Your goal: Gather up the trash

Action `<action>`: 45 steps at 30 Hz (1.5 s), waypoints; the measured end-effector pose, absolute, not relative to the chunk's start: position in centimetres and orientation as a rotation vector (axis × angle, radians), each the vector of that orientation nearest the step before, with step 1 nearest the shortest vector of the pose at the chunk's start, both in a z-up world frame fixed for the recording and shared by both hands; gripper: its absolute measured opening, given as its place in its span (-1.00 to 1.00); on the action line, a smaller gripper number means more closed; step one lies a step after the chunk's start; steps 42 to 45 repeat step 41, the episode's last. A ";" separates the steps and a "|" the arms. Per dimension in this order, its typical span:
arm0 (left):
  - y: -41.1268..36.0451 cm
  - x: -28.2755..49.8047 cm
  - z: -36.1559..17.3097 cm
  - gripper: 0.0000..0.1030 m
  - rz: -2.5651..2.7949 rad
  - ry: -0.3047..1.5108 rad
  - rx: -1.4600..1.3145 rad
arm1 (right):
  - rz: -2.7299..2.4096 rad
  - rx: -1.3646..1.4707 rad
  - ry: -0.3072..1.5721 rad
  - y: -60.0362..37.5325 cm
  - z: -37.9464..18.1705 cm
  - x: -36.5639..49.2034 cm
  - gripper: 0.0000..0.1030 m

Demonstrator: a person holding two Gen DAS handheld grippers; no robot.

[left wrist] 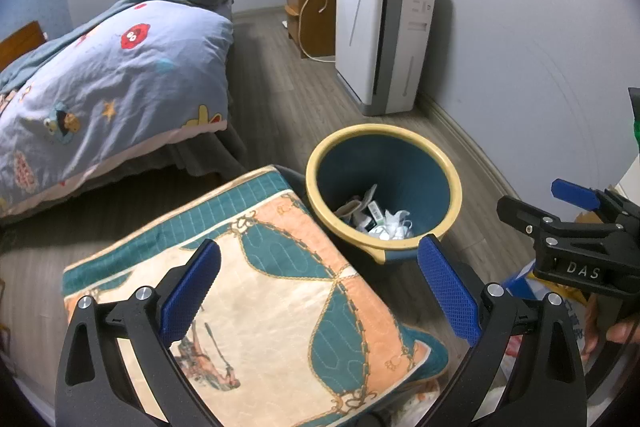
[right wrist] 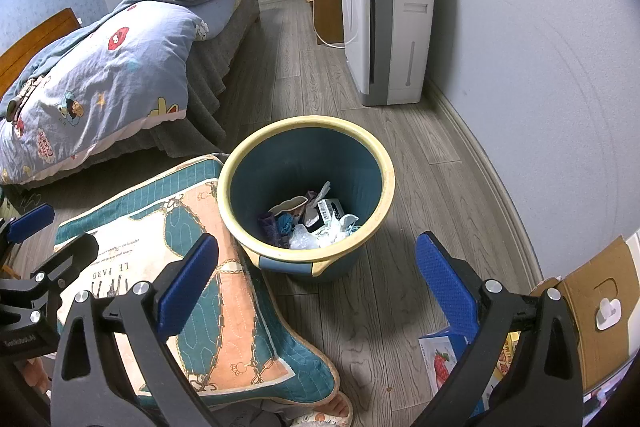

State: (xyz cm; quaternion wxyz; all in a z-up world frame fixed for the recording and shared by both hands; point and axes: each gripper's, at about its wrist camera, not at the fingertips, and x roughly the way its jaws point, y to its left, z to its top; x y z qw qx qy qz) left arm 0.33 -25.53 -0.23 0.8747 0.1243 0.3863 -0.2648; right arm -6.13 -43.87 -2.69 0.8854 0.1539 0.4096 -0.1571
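Observation:
A dark teal trash bin with a yellow rim (left wrist: pixel 450 173) (right wrist: pixel 384 163) stands on the wood floor and holds crumpled paper, plastic and small wrappers (left wrist: pixel 380 217) (right wrist: pixel 316 219). My left gripper (left wrist: pixel 320 291) is open and empty, above a patterned cushion (left wrist: pixel 256 291) left of the bin. My right gripper (right wrist: pixel 316 279) is open and empty, just in front of the bin; it also shows at the right edge of the left wrist view (left wrist: pixel 576 211). A carton with a strawberry picture (right wrist: pixel 440 359) lies on the floor at the lower right.
A bed with a blue cartoon duvet (left wrist: pixel 104 79) (right wrist: pixel 92 79) fills the left. A white air purifier (left wrist: pixel 384 39) (right wrist: pixel 388 23) stands against the right wall with a wooden cabinet (left wrist: pixel 312 15) behind it. A cardboard box (right wrist: pixel 592 303) sits at the right.

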 end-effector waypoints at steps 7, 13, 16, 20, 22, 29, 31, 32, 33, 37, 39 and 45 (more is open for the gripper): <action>-25.7 0.2 -0.2 0.90 -0.556 0.807 0.261 | -0.328 0.320 0.852 -43.8 -2.7 -6.2 0.89; -25.7 0.2 -0.2 0.90 -0.554 0.808 0.261 | -0.327 0.319 0.852 -43.8 -2.7 -6.1 0.89; -25.8 0.2 -0.3 0.90 -0.556 0.808 0.261 | -0.327 0.320 0.852 -43.8 -2.7 -6.1 0.89; -25.8 0.1 -0.3 0.90 -0.577 0.815 0.262 | -0.328 0.320 0.852 -43.8 -2.7 -6.1 0.89; -25.7 0.2 -0.4 0.90 -0.574 0.820 0.260 | -0.327 0.320 0.852 -43.8 -2.7 -6.1 0.89; -25.4 0.4 -0.2 0.90 -0.616 0.813 0.278 | -0.333 0.331 0.853 -44.0 -2.9 -6.2 0.89; -25.5 0.2 -0.2 0.90 -0.613 0.808 0.295 | -0.334 0.335 0.854 -44.0 -3.0 -6.3 0.89; -25.6 0.2 -0.3 0.90 -0.616 0.817 0.299 | -0.334 0.334 0.854 -44.0 -3.0 -6.3 0.89; -25.6 0.2 -0.4 0.90 -0.620 0.824 0.302 | -0.333 0.333 0.854 -44.0 -3.0 -6.3 0.89; -25.5 0.3 -0.4 0.90 -0.592 0.827 0.308 | -0.334 0.333 0.853 -44.0 -3.0 -6.3 0.89; -25.2 0.5 -0.3 0.90 -0.597 0.829 0.288 | -0.334 0.333 0.854 -44.0 -3.0 -6.3 0.89; -25.0 0.6 -0.2 0.90 -0.597 0.832 0.277 | -0.335 0.333 0.853 -44.0 -3.0 -6.3 0.89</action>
